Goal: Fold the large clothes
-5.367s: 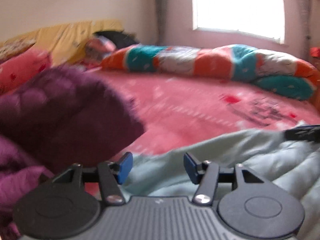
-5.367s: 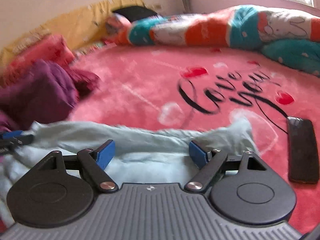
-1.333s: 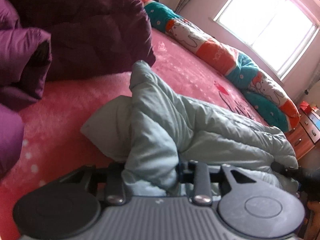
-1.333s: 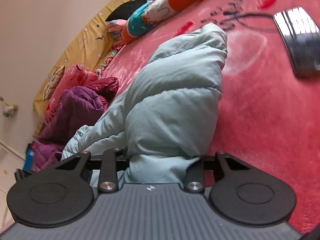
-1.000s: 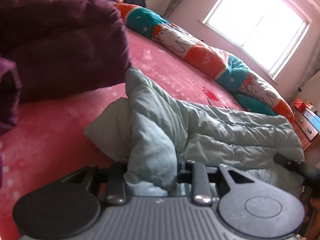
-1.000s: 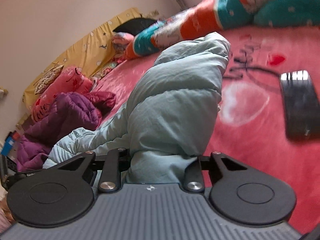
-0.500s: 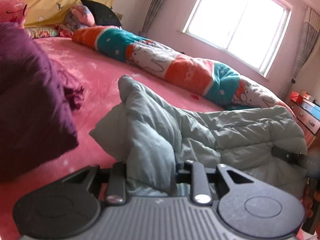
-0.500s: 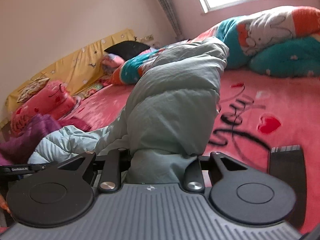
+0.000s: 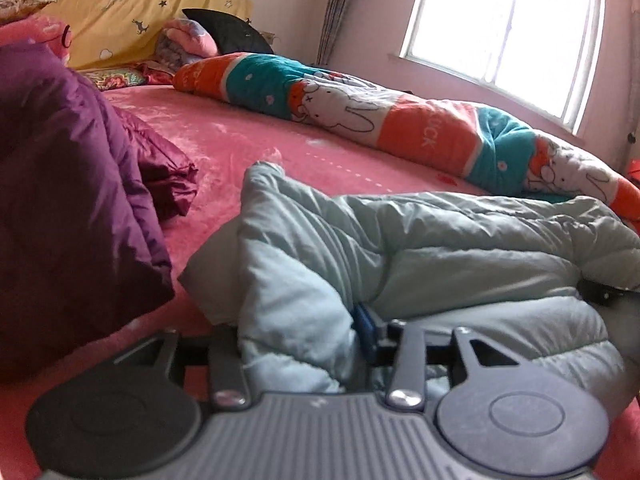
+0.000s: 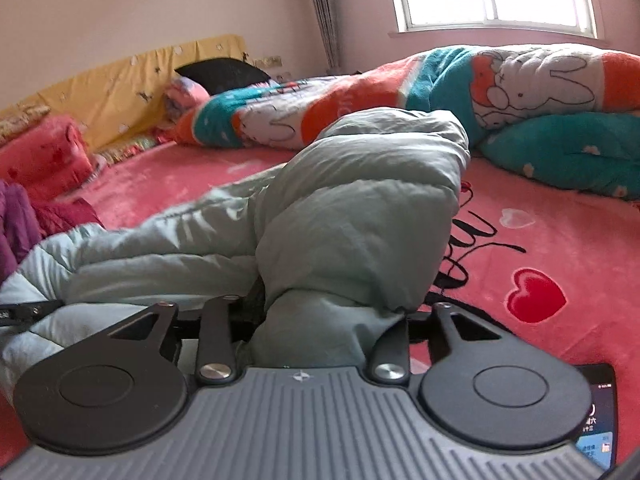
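A pale mint puffer jacket (image 9: 440,248) lies bunched on the pink bed (image 9: 248,140). My left gripper (image 9: 296,340) is shut on a thick fold at its left end; the blue right pad shows, the left one is buried. My right gripper (image 10: 328,320) is shut on the other end of the jacket (image 10: 360,216), which rises in a bulky hump in front of it; both pads are hidden in cloth. The right gripper's tip (image 9: 600,292) shows at the jacket's far right in the left wrist view.
A purple puffer jacket (image 9: 68,200) is piled at the left. A rolled bunny-print quilt (image 9: 380,120) lies along the far side under the window. A dark phone (image 10: 596,420) lies on the bed by my right gripper. Yellow headboard cover and pink pillows at far left.
Both grippers closed on the jacket's ends since 5.4 s ago. Over the last second both have tilted up and lowered toward the bed, carrying the bunched jacket forward; the grip is unchanged.
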Demonstrator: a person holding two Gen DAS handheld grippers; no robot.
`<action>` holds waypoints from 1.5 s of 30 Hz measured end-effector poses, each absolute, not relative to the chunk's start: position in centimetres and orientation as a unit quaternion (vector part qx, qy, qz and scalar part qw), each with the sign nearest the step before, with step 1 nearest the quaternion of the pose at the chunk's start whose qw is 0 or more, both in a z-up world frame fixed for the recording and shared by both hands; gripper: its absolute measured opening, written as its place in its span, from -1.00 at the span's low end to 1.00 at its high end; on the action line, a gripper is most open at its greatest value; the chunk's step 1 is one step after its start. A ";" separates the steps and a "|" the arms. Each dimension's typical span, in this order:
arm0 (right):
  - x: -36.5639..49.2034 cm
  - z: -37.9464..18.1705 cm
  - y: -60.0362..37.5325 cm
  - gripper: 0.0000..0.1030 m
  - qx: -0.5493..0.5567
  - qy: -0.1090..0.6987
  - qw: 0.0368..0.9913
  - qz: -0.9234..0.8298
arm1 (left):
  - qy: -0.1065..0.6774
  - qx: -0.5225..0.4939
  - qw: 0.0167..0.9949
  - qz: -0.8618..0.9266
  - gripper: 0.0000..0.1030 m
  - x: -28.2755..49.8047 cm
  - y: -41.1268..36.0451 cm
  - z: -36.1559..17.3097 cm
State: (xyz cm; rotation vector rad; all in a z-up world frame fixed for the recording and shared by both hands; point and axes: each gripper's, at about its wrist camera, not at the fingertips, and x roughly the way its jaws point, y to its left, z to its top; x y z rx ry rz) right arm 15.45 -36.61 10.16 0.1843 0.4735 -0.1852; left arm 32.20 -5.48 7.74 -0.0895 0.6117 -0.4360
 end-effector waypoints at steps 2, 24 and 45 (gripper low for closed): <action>15.0 10.5 -36.8 0.31 0.097 0.241 0.960 -0.102 | 0.298 -0.045 0.931 -0.208 -0.14 32.0 -5.2 8.5; -7.6 22.0 -28.1 1.00 0.133 0.197 0.944 -0.228 | 0.195 0.036 0.967 -0.159 0.99 6.1 0.6 22.1; -25.4 24.7 -10.3 1.00 0.073 0.208 0.954 -0.204 | 0.202 0.025 0.970 -0.133 0.99 -14.0 9.7 25.7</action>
